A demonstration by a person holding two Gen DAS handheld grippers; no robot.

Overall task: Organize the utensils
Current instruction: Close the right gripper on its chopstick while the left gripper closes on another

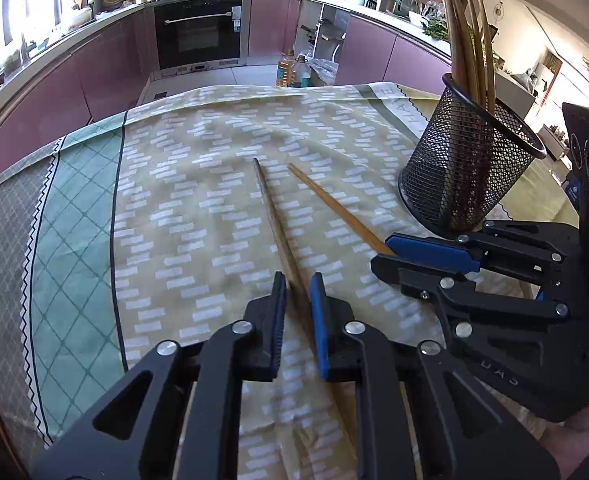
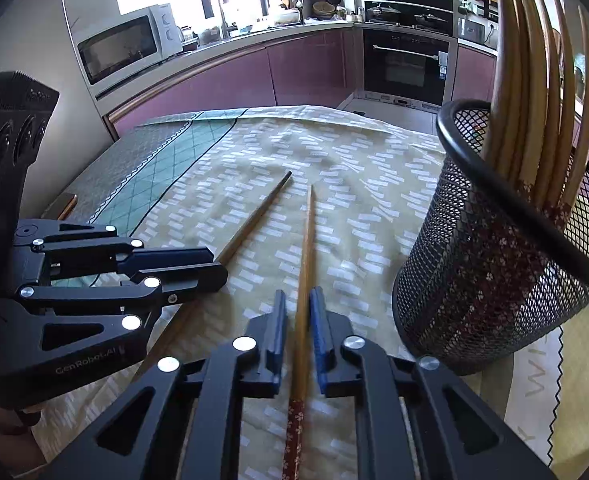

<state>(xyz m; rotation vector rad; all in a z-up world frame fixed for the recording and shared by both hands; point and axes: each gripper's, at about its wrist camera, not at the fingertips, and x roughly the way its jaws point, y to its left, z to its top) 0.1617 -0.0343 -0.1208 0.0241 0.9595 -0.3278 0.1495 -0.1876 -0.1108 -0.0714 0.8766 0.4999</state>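
Two loose wooden chopsticks lie on the patterned tablecloth [image 1: 198, 208]. My left gripper [image 1: 297, 280] is shut on the dark-tipped chopstick [image 1: 270, 216], which runs forward from between the blue pads. The right gripper [image 2: 297, 300] is shut on the lighter chopstick [image 2: 308, 236], whose flowered red end shows under the jaws. Each gripper appears from the side in the other view: right gripper [image 1: 378, 256], left gripper [image 2: 218, 264]. A black mesh holder [image 2: 474, 292] with several upright chopsticks [image 2: 534, 80] stands just right of the right gripper. The same holder [image 1: 466, 176] shows behind it in the left wrist view.
The cloth-covered table [image 2: 142, 160] ends at its far edge, with kitchen floor, cabinets and an oven beyond. Two oil bottles [image 1: 292, 68] stand on the floor past the table. A flat brown-edged object [image 2: 60, 206] lies at the table's left edge.
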